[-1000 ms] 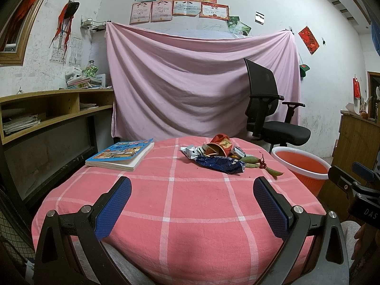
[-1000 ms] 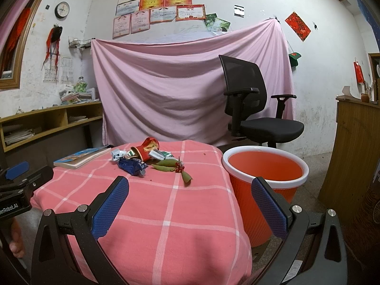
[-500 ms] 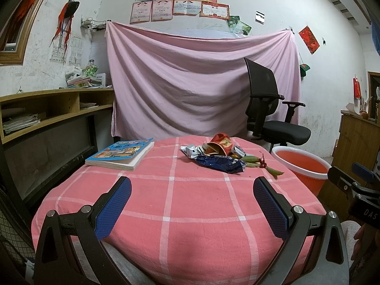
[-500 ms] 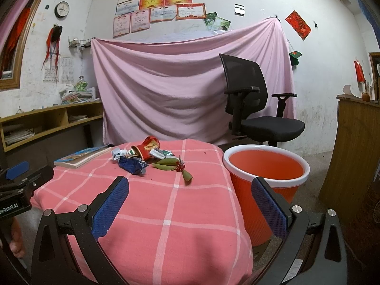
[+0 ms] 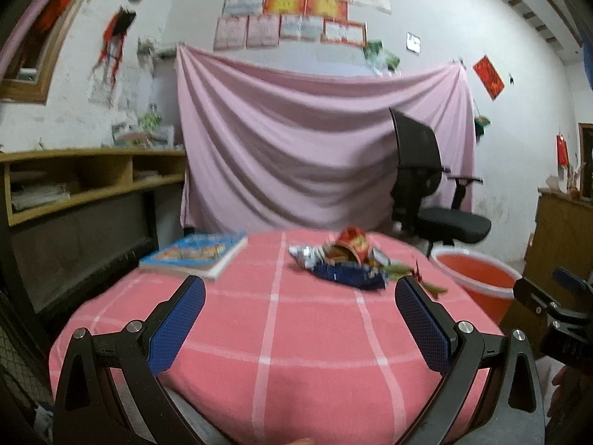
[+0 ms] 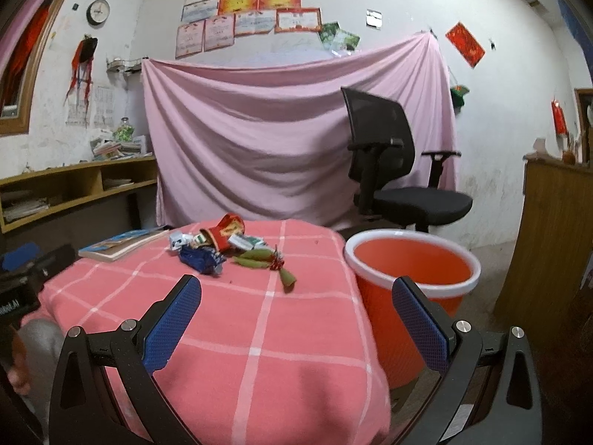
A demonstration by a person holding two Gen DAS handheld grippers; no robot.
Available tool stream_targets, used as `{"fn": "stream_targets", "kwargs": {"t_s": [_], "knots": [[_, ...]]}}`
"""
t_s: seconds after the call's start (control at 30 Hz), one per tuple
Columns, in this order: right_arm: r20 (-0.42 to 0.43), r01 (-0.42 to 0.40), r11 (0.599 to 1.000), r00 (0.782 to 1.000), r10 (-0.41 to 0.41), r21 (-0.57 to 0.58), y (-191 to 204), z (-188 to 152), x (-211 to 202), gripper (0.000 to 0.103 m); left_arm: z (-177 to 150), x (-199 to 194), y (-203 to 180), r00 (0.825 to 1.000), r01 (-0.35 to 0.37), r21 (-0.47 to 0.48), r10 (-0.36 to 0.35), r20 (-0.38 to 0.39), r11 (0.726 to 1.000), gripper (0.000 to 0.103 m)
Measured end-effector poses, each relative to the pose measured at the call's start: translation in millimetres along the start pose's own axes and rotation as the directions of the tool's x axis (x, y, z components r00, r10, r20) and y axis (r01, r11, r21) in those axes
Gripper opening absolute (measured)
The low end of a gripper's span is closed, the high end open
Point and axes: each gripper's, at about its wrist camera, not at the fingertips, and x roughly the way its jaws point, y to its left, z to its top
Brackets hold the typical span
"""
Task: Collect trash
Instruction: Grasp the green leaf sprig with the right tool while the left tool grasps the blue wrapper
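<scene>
Hovering both grippers at the near edge of the table, nothing grabbed yet. Left gripper is sitting spread wide and empty, and right gripper is sitting spread wide and empty too. Trash pile is lying on the pink checked cloth toward the far side, at 11 o'clock from the right gripper and at 1 o'clock in the left view. Making it up: a blue foil wrapper, a tipped red paper cup, a silver wrapper, green pods at the pile's 4 o'clock. Orange bucket is standing on the floor just beside the table's right edge, at 1 o'clock from the right gripper. A book is lying at 10 o'clock in the left view, apart from the pile, likely not trash. Judging everything as light, thin and crushable; foil will probably be slippery and crinkle flat. I'd be pinching the blue wrapper on a raised fold, the cup across its rim wall, the pods mid-length and gently, since they look limp.
</scene>
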Motion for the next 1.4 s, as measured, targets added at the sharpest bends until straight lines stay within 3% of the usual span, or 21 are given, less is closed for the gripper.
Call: {"fn": "stream_targets", "kwargs": {"t_s": [0.13, 0.33, 0.57, 0.8, 0.97, 1.03, 1.1, 1.23, 1.4], "knots": [[0.029, 0.014, 1.000, 0.999, -0.013, -0.016, -2.4, 8.6, 5.2, 0.103, 4.1, 1.7, -7.5, 0.998, -0.005, 0.024, 0.003, 0.058, 1.000, 0.100], [0.069, 0.028, 0.999, 0.997, -0.026, -0.026, -15.3, 24.1, 22.1, 0.103, 10.8, 27.9, -11.2, 0.999, -0.002, 0.034, 0.001, 0.036, 0.999, 0.100], [0.139, -0.046, 0.999, 0.989, 0.047, -0.007, -29.7, 51.5, 43.7, 0.103, 27.3, 72.8, -10.3, 0.999, -0.035, 0.011, 0.034, 0.040, 0.999, 0.100], [0.151, -0.079, 0.997, 0.985, 0.081, -0.024, -31.2, 80.7, 87.1, 0.103, 41.9, 122.0, -1.9, 0.996, -0.073, -0.009, 0.073, 0.049, 0.997, 0.100], [0.097, -0.059, 0.998, 0.994, 0.058, 0.015, -29.8, 87.0, 126.6, 0.103, 51.0, 151.2, 6.2, 0.993, -0.104, -0.006, 0.104, 0.058, 0.995, 0.100], [0.070, -0.065, 0.997, 0.996, 0.063, 0.029, -30.3, 83.6, 136.7, 0.103, 52.1, 161.7, 8.1, 0.995, -0.095, -0.002, 0.095, 0.030, 0.996, 0.100], [0.044, -0.063, 0.998, 0.997, 0.061, 0.029, -30.1, 76.4, 142.7, 0.103, 47.9, 175.9, 8.9, 0.997, -0.071, -0.001, 0.071, -0.045, 0.997, 0.100], [-0.064, -0.081, 0.997, 0.995, 0.082, 0.008, -29.3, 63.8, 159.7, 0.103, 44.3, 190.4, 12.9, 0.989, -0.047, -0.020, 0.044, -0.141, 0.999, 0.100], [-0.174, -0.119, 0.992, 0.977, 0.126, 0.046, -35.0, 58.8, 177.8, 0.103, 35.4, 217.1, 12.2, 0.955, -0.025, -0.046, 0.010, -0.295, 0.999, 0.100]]}}
